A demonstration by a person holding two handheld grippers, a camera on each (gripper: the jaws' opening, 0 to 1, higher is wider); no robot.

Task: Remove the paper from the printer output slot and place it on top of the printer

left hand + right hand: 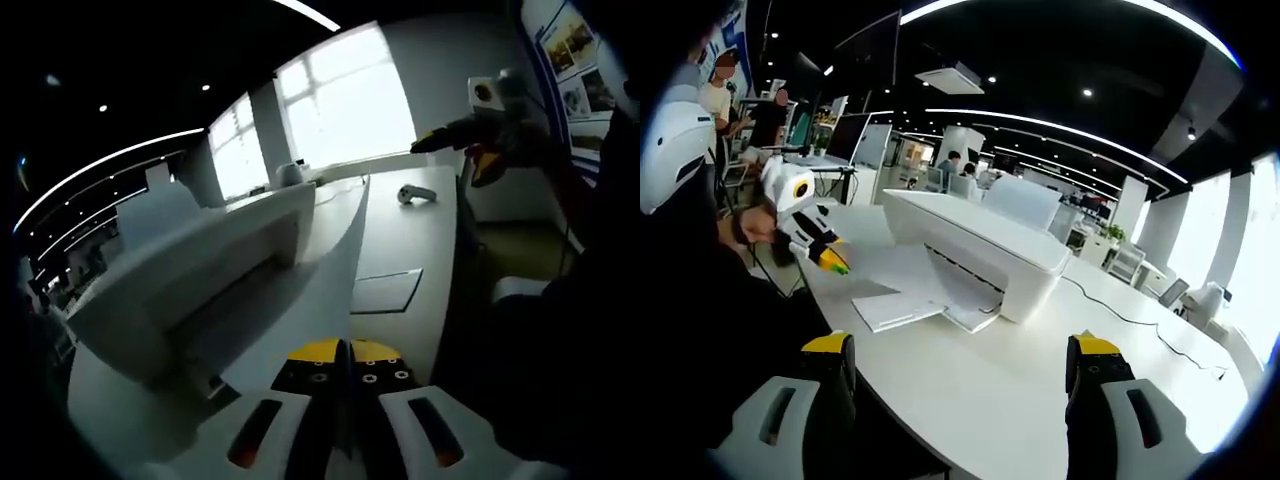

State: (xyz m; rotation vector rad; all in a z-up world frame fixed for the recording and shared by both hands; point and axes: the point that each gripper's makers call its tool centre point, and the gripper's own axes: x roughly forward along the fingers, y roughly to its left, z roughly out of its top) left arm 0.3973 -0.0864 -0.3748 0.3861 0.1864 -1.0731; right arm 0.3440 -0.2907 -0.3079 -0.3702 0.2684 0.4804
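Note:
A white printer stands on a long white table, with a paper tray raised at its back. A white sheet of paper reaches out of its front output slot toward the left. My left gripper comes in from the left, its yellow tips shut on that sheet's outer edge. In the left gripper view my left gripper is shut on the paper, which runs from the jaws to the printer. My right gripper is wide open, in front of the printer and well short of it. It also shows far off as the right gripper.
A white handheld device and a flat grey pad lie on the table. A black cable trails behind the printer toward a small white appliance. People sit at desks far left.

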